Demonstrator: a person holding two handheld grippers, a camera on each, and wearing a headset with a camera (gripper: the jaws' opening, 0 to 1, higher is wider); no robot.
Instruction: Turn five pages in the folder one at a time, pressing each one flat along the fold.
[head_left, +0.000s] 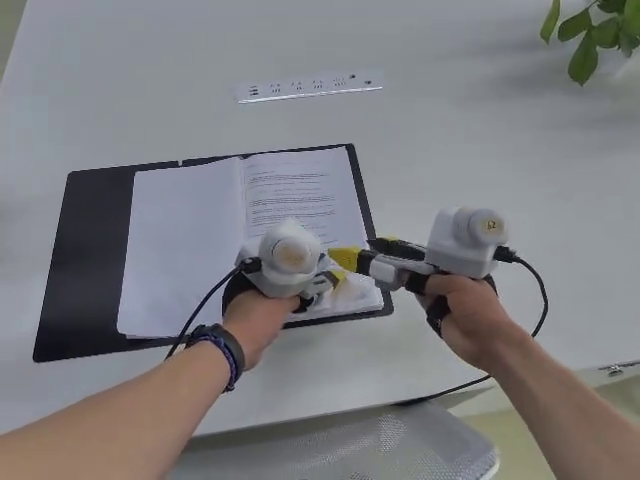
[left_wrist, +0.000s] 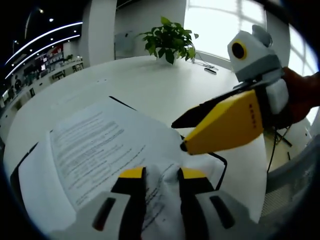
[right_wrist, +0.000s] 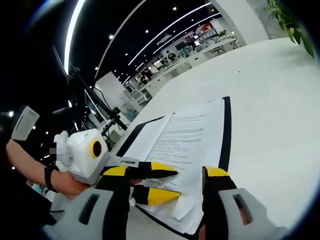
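A black folder (head_left: 88, 262) lies open on the white table, with a blank sheet (head_left: 185, 240) on the left and a printed page (head_left: 300, 195) on the right. My left gripper (head_left: 325, 285) sits at that page's near right corner; in the left gripper view the paper (left_wrist: 162, 187) bunches up between its narrow-set jaws (left_wrist: 162, 175). My right gripper (head_left: 345, 258) points leftward just over the same corner, jaws wide apart (right_wrist: 166, 175) and holding nothing. It enters the left gripper view (left_wrist: 177, 136) from the right.
A white power strip (head_left: 310, 88) lies on the table beyond the folder. A green plant (head_left: 595, 35) stands at the far right. The table's near edge runs just below the hands, with a mesh chair (head_left: 380, 440) under it.
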